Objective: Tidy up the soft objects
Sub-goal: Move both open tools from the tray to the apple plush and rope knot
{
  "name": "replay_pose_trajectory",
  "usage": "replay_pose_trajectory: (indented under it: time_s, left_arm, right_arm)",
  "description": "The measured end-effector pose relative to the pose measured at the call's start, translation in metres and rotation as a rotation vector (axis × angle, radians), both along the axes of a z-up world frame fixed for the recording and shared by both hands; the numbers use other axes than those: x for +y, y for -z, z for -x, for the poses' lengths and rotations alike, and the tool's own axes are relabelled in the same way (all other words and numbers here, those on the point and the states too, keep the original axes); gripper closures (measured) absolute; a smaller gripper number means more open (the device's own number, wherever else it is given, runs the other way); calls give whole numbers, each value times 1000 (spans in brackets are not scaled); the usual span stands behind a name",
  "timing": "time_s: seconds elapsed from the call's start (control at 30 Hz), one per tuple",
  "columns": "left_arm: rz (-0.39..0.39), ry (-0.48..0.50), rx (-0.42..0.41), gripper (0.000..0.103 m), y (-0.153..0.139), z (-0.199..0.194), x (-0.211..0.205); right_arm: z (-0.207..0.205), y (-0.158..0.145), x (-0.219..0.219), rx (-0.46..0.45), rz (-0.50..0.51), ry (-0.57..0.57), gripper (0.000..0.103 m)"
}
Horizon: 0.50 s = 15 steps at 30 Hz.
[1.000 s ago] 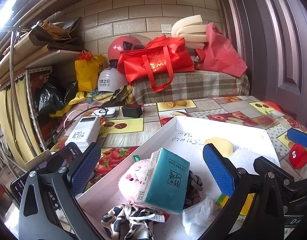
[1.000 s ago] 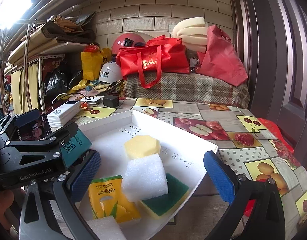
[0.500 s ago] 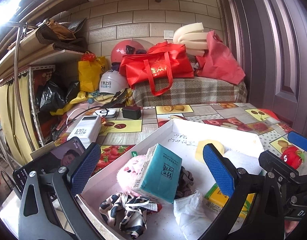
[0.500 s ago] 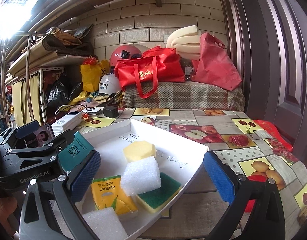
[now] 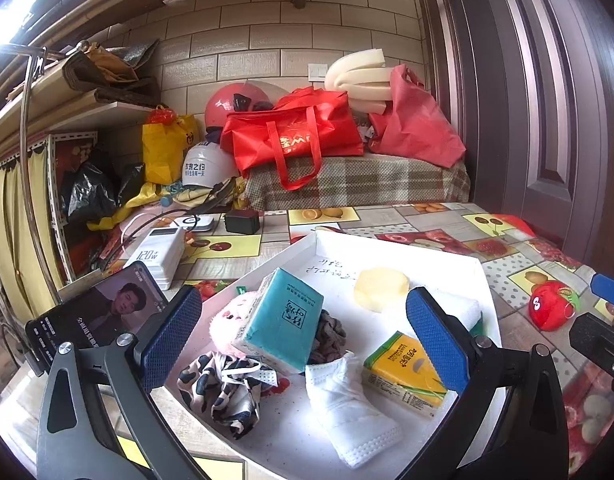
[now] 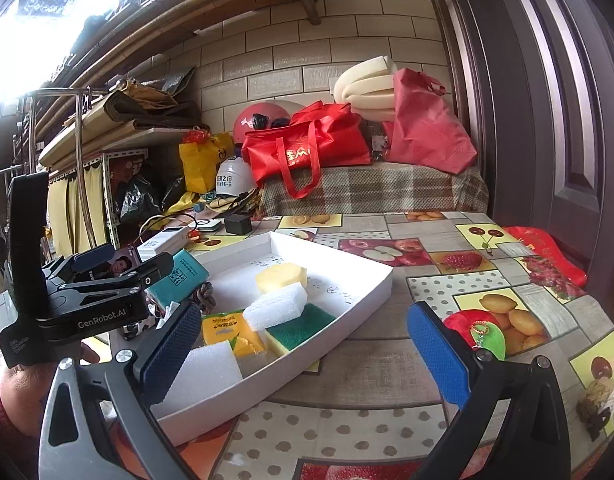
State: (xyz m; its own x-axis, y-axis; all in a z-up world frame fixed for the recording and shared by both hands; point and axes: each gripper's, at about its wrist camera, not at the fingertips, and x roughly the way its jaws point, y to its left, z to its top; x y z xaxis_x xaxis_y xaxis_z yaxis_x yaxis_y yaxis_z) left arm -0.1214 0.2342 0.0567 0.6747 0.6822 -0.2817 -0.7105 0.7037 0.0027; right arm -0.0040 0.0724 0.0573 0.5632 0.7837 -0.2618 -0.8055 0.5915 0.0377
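Note:
A white tray (image 5: pixel 483 280) on the table holds a teal tissue pack (image 5: pixel 283 320), a pink plush (image 5: pixel 227 316), a spotted cloth (image 5: pixel 223 388), a white mask (image 5: pixel 347 408), a yellow tissue pack (image 5: pixel 403 372) and a yellow sponge (image 5: pixel 381 288). My left gripper (image 5: pixel 303 340) is open and empty above the tray's near end. My right gripper (image 6: pixel 303 354) is open and empty over the tray's (image 6: pixel 371 292) right rim, near white foam blocks (image 6: pixel 275 306) and a green sponge (image 6: pixel 303 324). A red tomato plush (image 5: pixel 551 310) lies on the table right of the tray, partly hidden in the right wrist view (image 6: pixel 475 328).
A phone (image 5: pixel 95 316), a white power bank (image 5: pixel 159 252) and a black charger (image 5: pixel 243 222) lie left of and behind the tray. Red bags (image 5: pixel 299 136), helmets and foam sit on a plaid-covered bench behind. A door (image 5: pixel 547 100) stands at right.
Both grippers have pulled back and risen, so more of the tray's near end shows. The tomato plush now sits close to the right gripper's right finger. Nothing was grasped.

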Motion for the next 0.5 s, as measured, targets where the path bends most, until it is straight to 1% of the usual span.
replay_pose_trajectory:
  time_s: [0.13,0.23,0.33,0.4,0.47,0.5]
  left_arm:
    - [-11,63,14,0,0,-4,-16]
    - [-39,116,34,0,0,-9,-32]
    - [-106,138,66,0,-1,-15,-49]
    - [-150,145,90,0,0,-19,-58]
    - [-182,159,110,0,0,-23,-65]
    - [-195,164,117,0,1,-24,-68]
  right_arm:
    - [-2,-1,-28,12,-12,44,0]
    - [3,-3,-55,-26,-20,120,0]
    - [9,-12,-99,-71,-124,196,0]
    - [6,-16,-128,-60,-185,258,0]
    - [-5,-16,-151,-10,-216,325,0]
    - [-14,-14,-161,27,-217,330,0]
